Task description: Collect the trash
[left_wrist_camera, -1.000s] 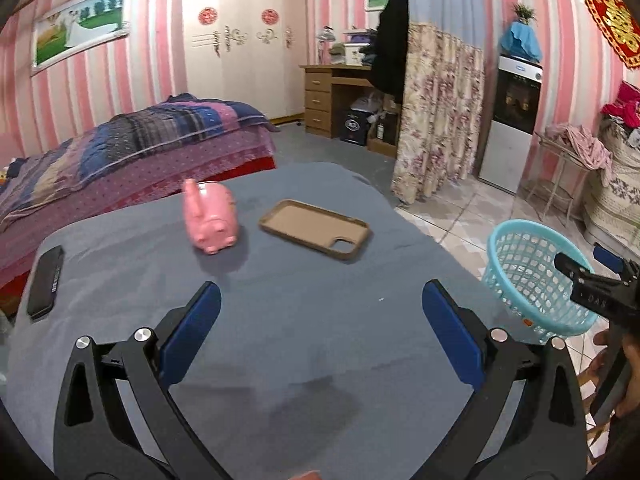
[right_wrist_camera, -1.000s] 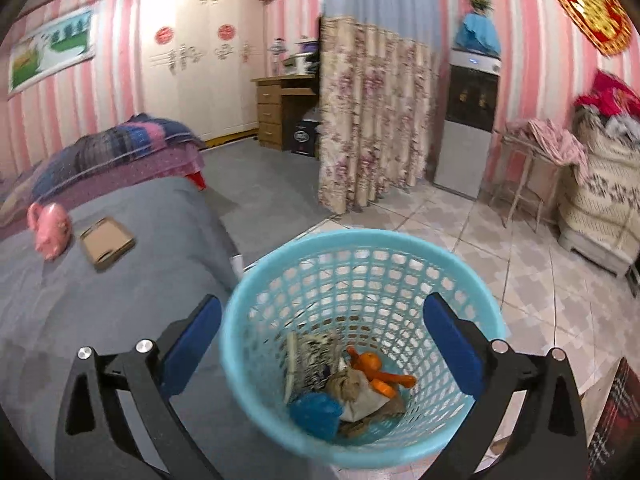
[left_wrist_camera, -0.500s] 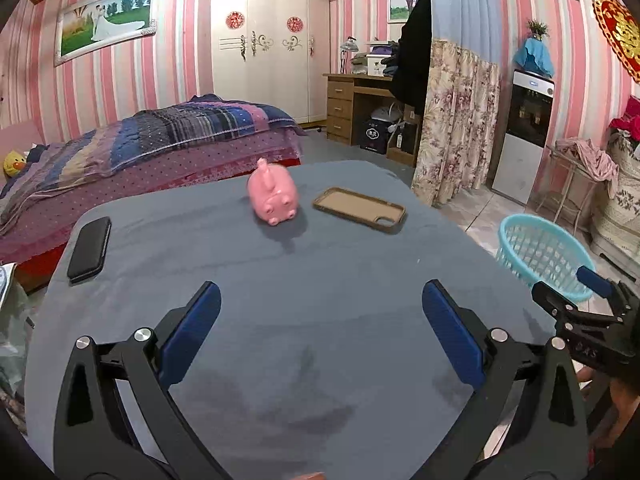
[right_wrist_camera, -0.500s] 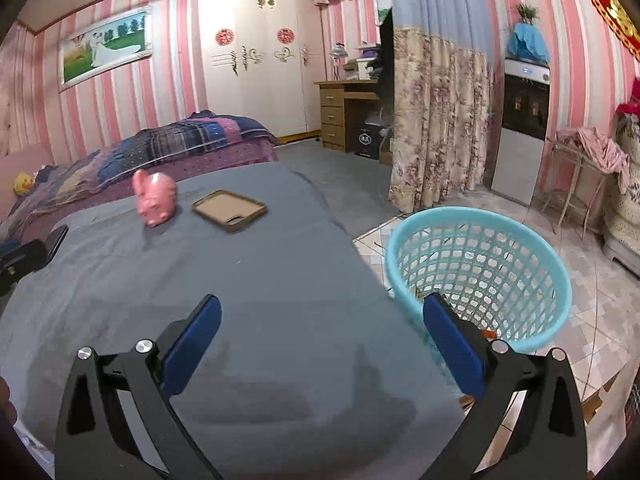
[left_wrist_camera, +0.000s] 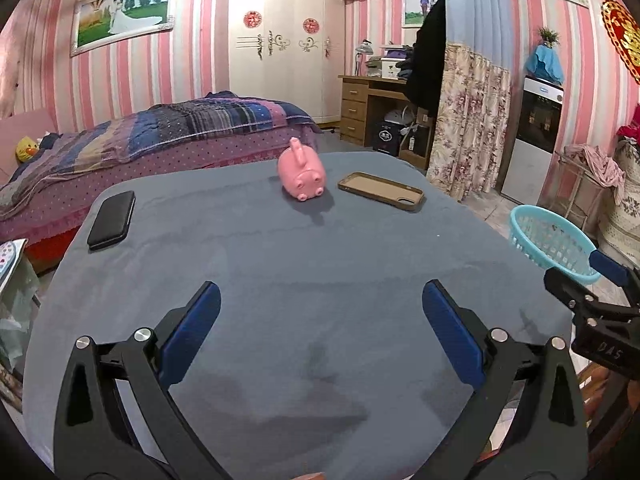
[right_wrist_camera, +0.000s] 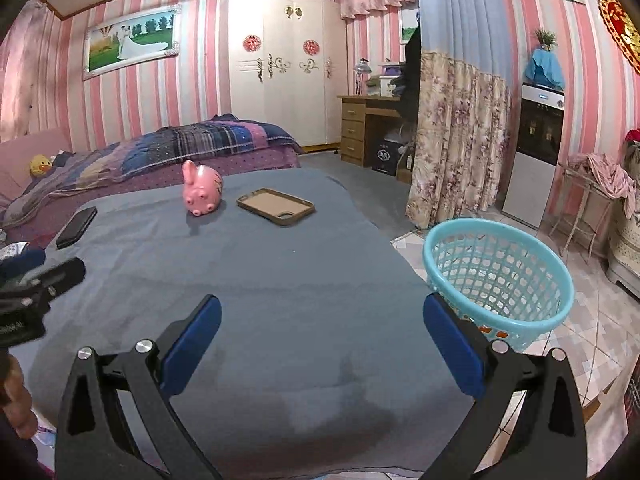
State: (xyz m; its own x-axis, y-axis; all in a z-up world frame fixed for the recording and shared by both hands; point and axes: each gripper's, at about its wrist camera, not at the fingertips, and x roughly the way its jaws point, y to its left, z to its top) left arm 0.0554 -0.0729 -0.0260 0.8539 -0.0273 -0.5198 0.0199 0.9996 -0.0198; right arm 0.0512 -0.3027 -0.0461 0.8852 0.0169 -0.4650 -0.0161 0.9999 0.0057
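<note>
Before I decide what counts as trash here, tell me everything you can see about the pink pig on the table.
The pink pig looks like a small, smooth, glossy plastic or ceramic figure, perhaps a money box. It has a rounded body, upright ears, a snout with two nostrils, and dark scribbled marks on one flank. It appears to rest on the far part of the blue-grey tablecloth, snout toward the cameras, casting a shadow in front. The brown phone case lies just to its right, apart from it. Neither gripper touches it.
</note>
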